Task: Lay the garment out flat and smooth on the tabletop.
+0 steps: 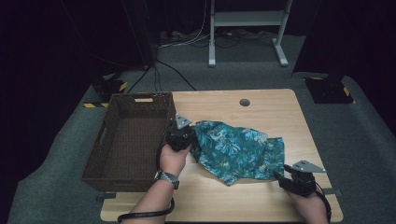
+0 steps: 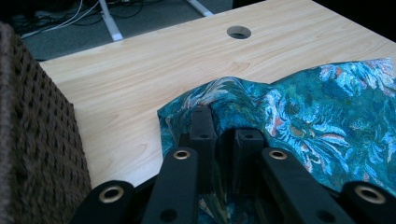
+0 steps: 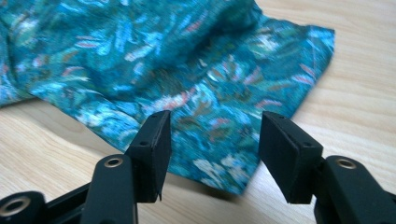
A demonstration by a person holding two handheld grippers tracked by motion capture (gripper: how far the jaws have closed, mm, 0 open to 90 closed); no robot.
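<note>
— One cloth (image 1: 238, 151), teal with a leafy print, lay rumpled on the table (image 1: 261, 100), just right of the wicker basket (image 1: 128, 135). How far along did that look?

— Early, I judged. The basket held nothing that I could see, and the whole cloth was on the wood, so if it was meant for the basket, the lifting and the drop were both left to do

— And the grip?

— The left gripper (image 2: 224, 128) had its jaws pinched narrow on the cloth's near-left edge, a ridge of fabric caught between them. The right gripper (image 3: 212, 154) stood with its jaws apart over the cloth's lower right corner, pads clear of it, holding nothing

— Any brand, label or writing?

— None that I could read: no tag on the cloth, no mark on the basket or the table
</note>
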